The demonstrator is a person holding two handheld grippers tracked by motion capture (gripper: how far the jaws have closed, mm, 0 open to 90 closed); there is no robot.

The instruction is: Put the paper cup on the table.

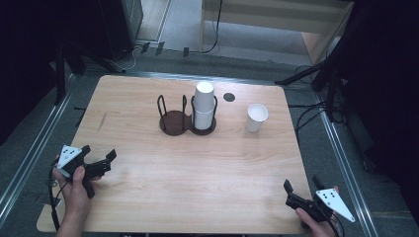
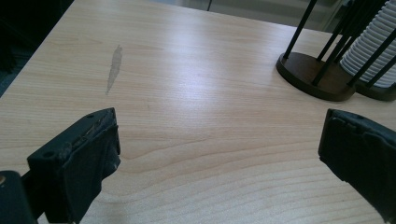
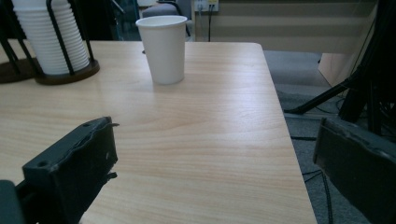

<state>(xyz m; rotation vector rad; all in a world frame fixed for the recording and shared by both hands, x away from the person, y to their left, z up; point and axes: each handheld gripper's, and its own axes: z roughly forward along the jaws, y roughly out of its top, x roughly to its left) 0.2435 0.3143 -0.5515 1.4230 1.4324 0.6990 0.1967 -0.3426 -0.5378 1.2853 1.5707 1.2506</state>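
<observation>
- The single paper cup (image 1: 257, 117) stands upright on the right part of the worktop (image 1: 197, 197), apart from the cup holder (image 1: 187, 121) and its stack of cups (image 1: 203, 105).
- Risk, as I judge it: the cup is light and empty-looking, so a sideways nudge from one jaw could tip or slide it toward the worktop's right edge.
- Squeezing too hard could crush its thin wall.
- A reach past it might clip the holder's thin black rods.
- The right gripper (image 1: 302, 190) sits at the near right corner, jaws spread wide, holding and touching nothing.
- The left gripper (image 1: 99, 157) hovers near left, jaws likewise wide apart and empty.
</observation>
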